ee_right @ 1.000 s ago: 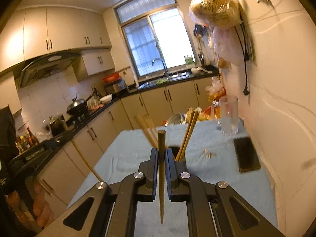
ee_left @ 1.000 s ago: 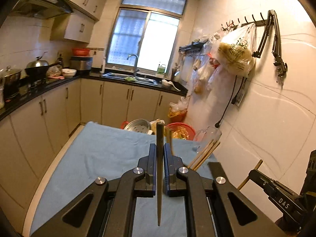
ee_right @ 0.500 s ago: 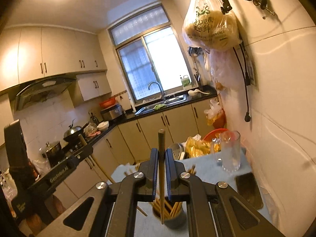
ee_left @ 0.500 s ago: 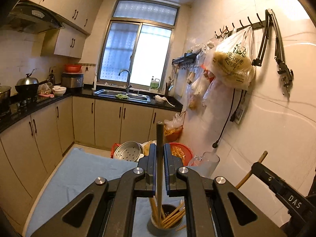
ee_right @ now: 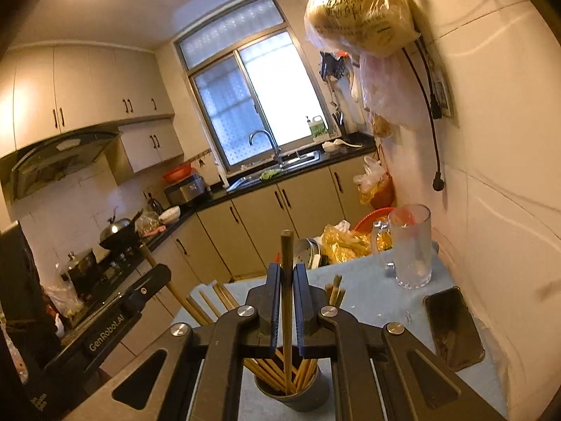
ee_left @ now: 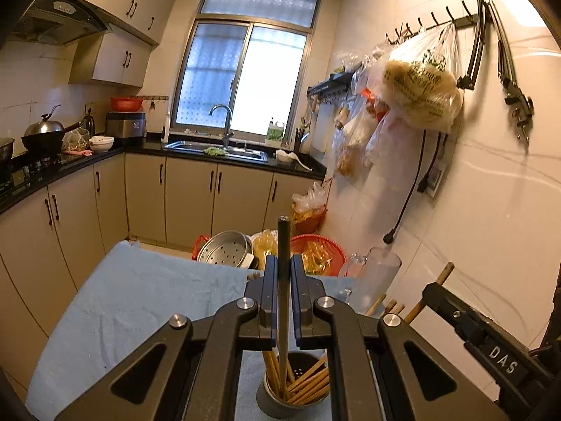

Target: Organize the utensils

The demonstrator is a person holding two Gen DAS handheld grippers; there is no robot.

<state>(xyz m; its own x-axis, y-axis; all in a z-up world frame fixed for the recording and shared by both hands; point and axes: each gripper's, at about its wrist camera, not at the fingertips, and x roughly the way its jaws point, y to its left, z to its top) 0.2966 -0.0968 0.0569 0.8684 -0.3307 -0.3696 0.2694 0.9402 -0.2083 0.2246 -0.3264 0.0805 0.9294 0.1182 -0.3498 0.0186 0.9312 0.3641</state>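
Jaws clenched, L & R gripper, each on upright brown chopstick [ee_left: 283, 280] w/ tip in holder [ee_left: 291, 400].

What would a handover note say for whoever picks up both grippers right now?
Left gripper: jaws shut on one upright chopstick, its lower end down in the holder.
Right gripper: jaws shut on another chopstick, lower end also in the holder.
Holder stands on the blue cloth, already full of chopsticks.
Beside it on the cloth: glass mug and phone.
Done: most chopsticks are in the holder.
Left: open both jaws to drop these two in. I see no loose chopsticks on the cloth, but the grippers hide part of it.
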